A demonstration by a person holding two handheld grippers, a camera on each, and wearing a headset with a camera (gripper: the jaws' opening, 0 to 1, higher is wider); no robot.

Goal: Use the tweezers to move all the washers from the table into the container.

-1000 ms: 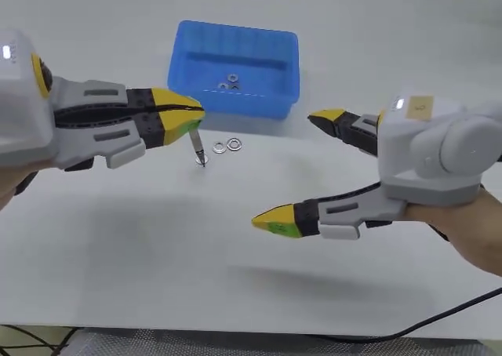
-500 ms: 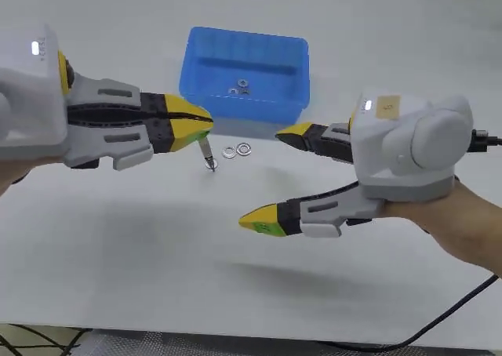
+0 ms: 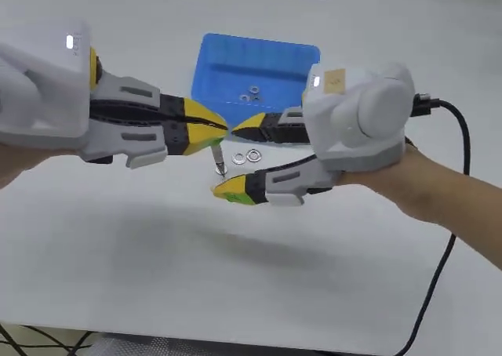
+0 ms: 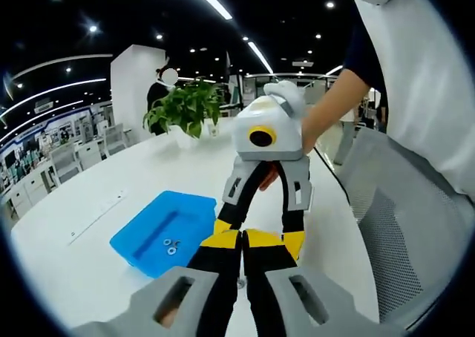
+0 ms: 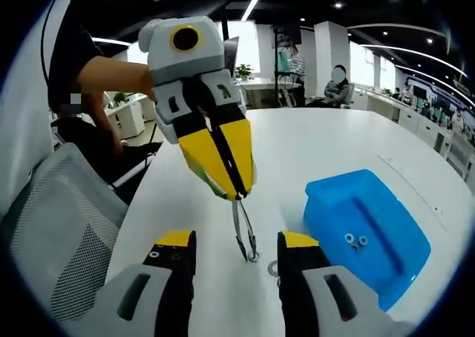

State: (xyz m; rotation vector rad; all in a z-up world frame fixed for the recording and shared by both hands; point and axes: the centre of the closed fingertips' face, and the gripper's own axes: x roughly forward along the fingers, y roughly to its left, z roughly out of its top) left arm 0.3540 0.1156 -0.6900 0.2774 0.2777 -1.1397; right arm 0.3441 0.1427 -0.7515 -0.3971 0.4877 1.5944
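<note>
White tabletop [image 3: 157,246] lies under both tools. My left gripper [image 3: 220,127] is clenched on the tweezers [image 3: 219,158], whose tips point down at the tabletop. My right gripper [image 3: 229,157] is spread wide, one jaw on each side of the tweezers. Two washers [image 3: 245,157] lie just beside the tips. Beyond them sits the blue container [image 3: 235,58], with more washers [image 3: 251,94] inside.

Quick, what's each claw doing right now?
Left claw: shut on the tweezers.
Right claw: open, holding nothing.
</note>
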